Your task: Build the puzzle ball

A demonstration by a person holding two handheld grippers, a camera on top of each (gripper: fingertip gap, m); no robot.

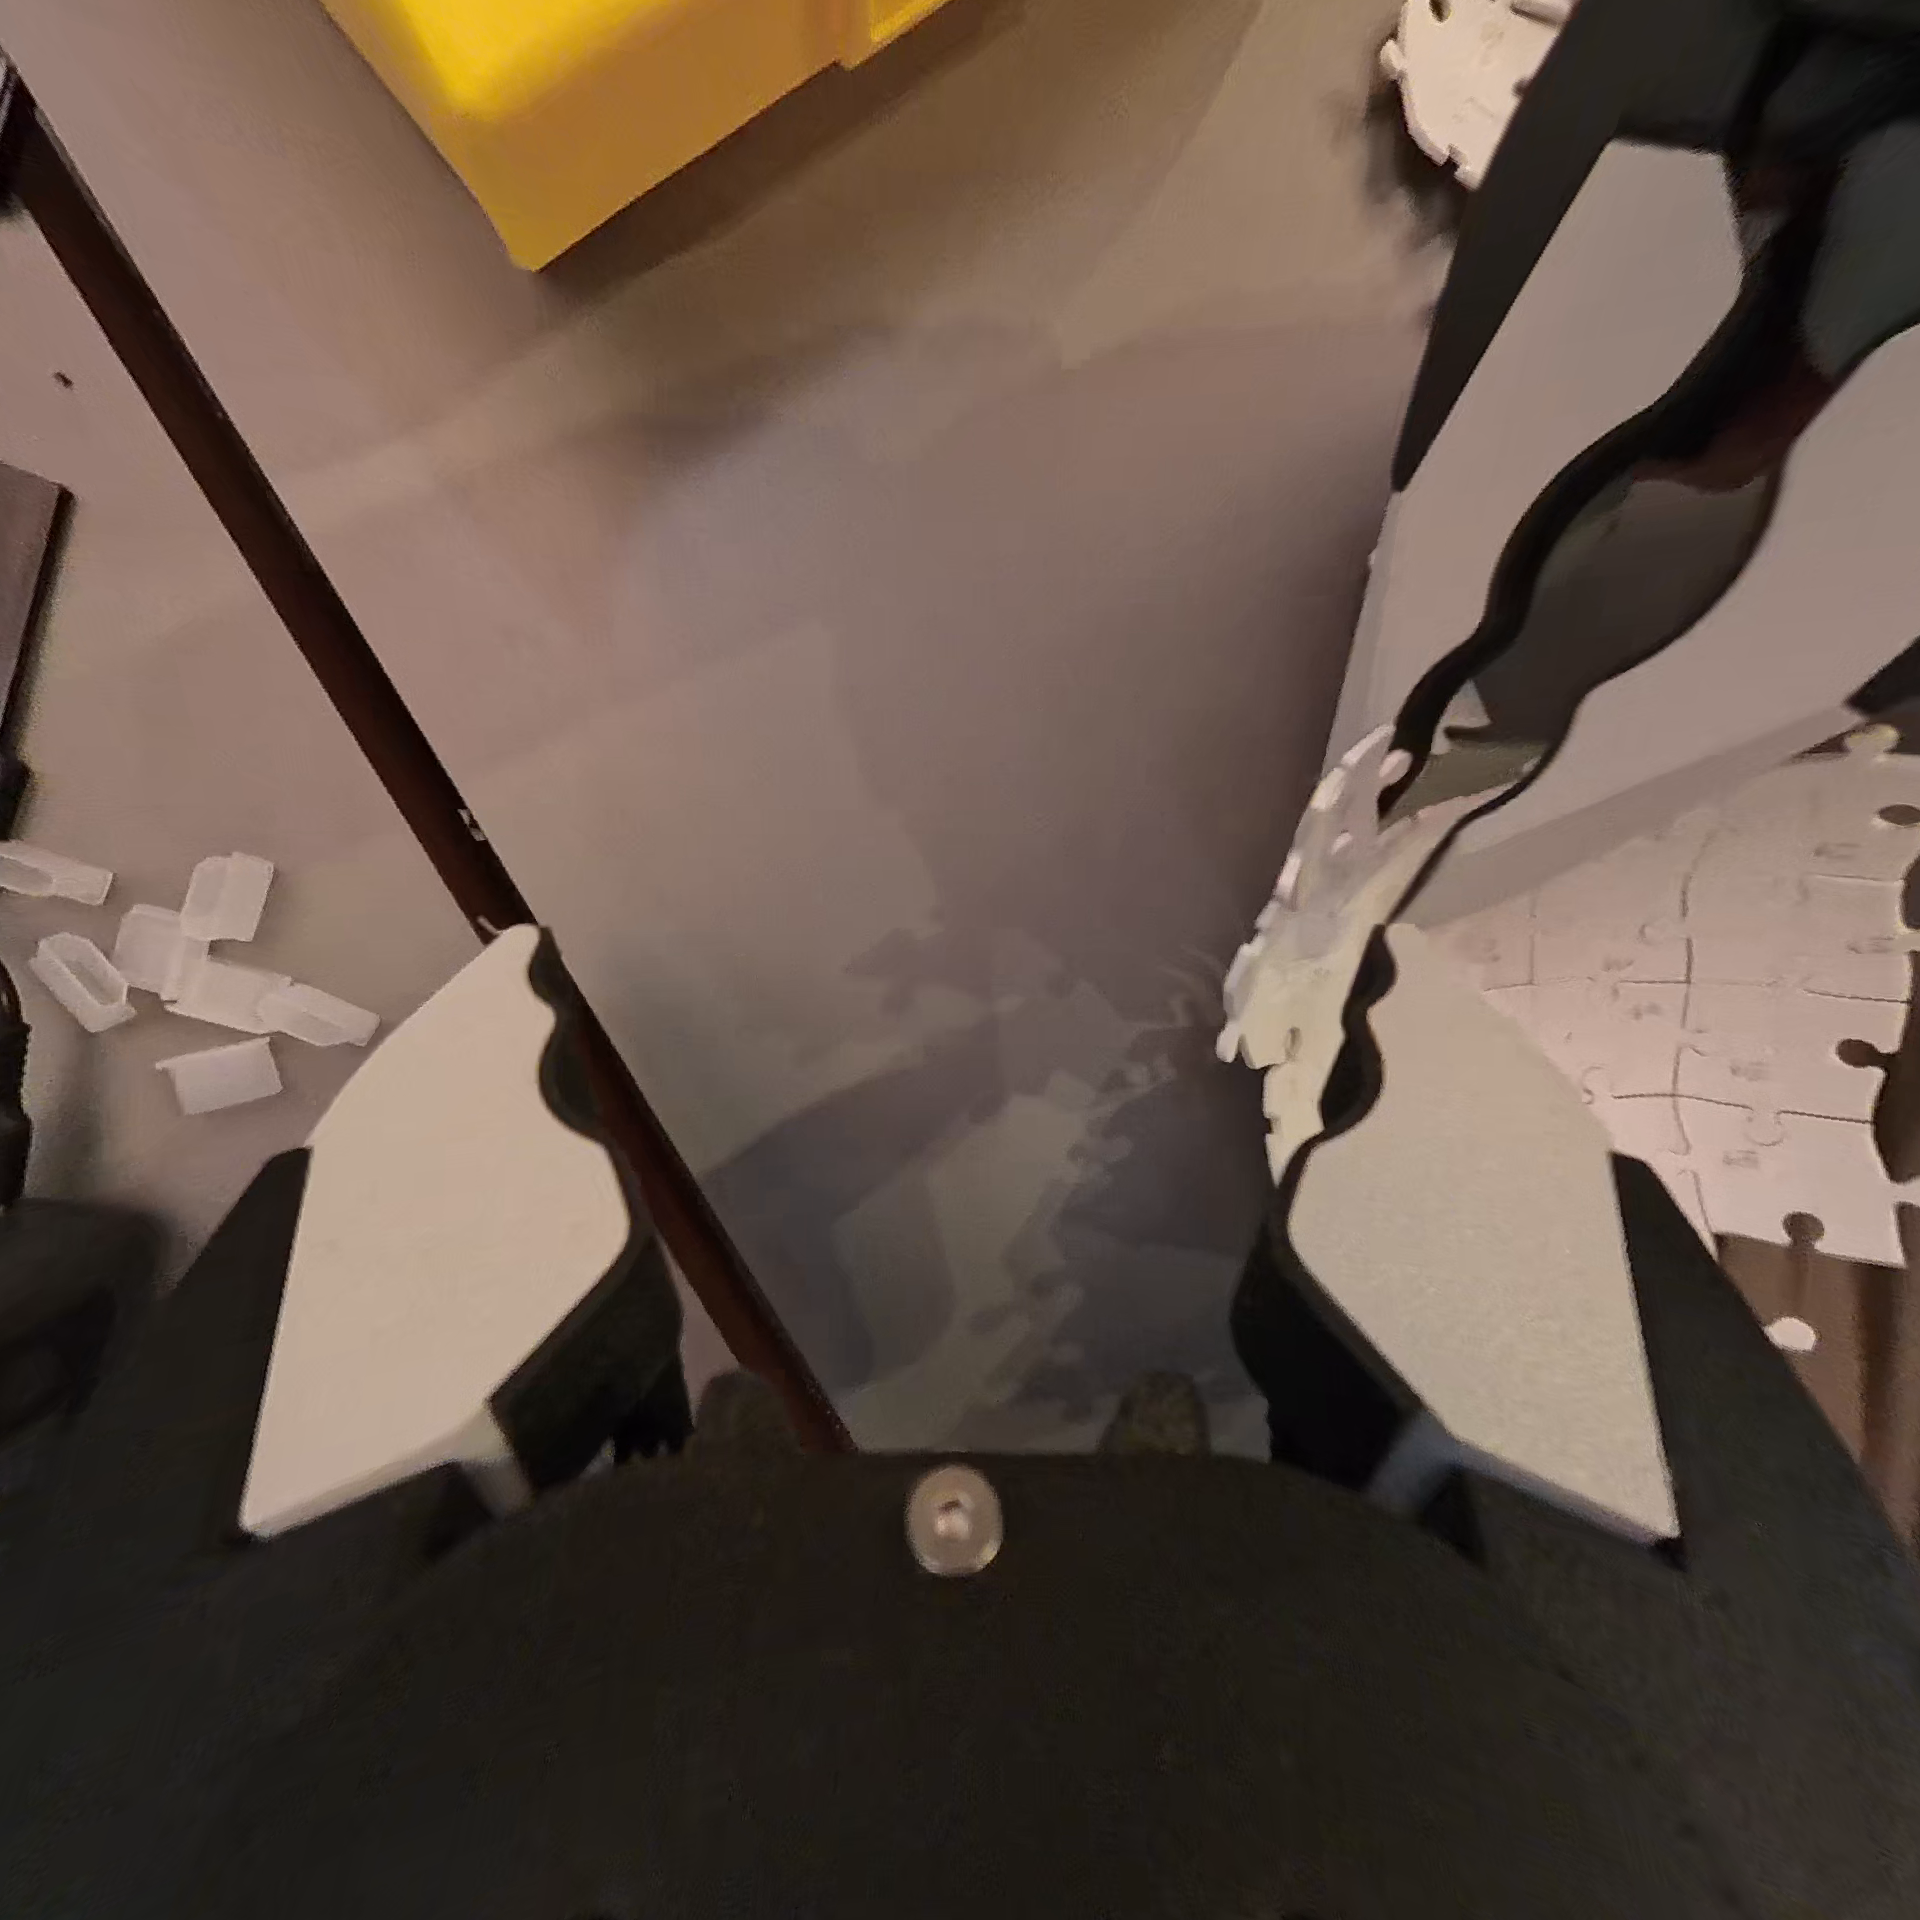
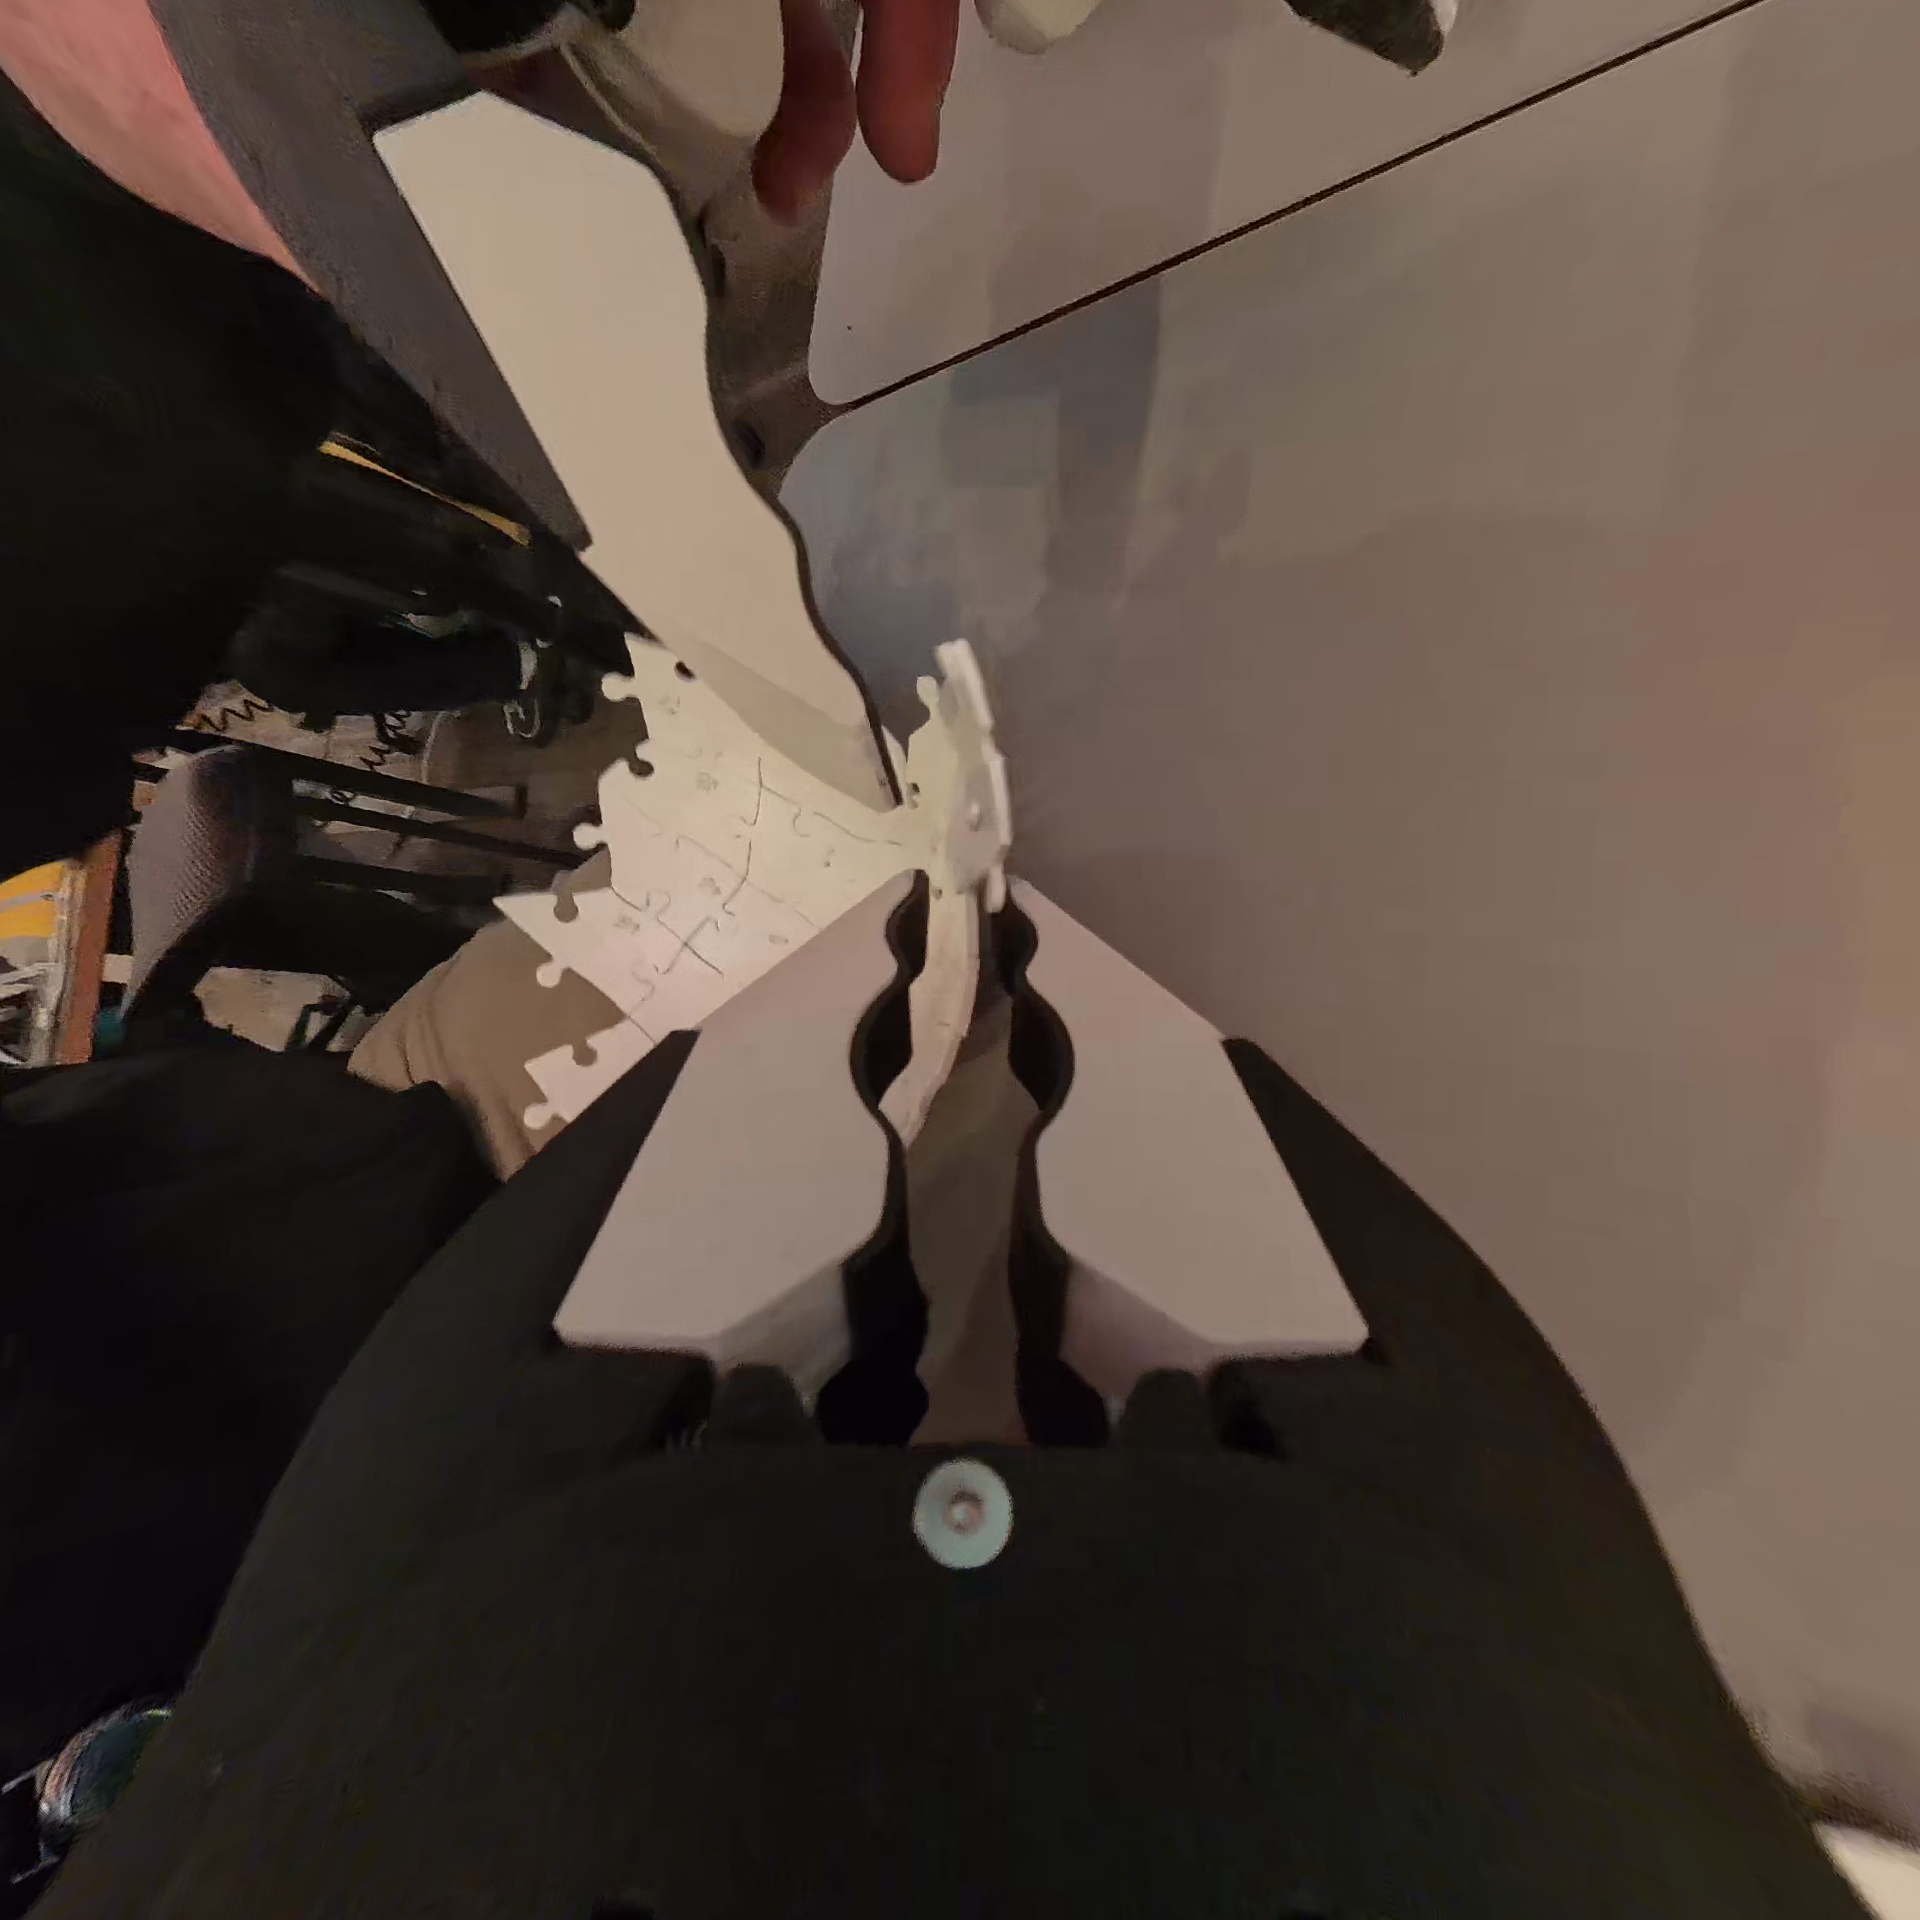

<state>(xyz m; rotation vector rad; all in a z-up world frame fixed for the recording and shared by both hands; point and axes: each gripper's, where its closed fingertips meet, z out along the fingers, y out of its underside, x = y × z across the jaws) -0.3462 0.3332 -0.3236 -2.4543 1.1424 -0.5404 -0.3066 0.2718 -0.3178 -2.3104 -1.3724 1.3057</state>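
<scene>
Two grippers meet at the white puzzle shell [image 2: 727,862], held above the table [image 2: 1455,727]: the right gripper [image 2: 956,925] pinches its edge, the left gripper [image 1: 956,997] is spread wide beside it.

Yellow box [image 1: 665,114] cut off at top edge; puzzle sheet [image 1: 1714,997] partly behind right tongs [image 1: 1382,883].

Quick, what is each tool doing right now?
Left tool: open, holding nothing.
Right tool: closed on the white puzzle section.
</scene>
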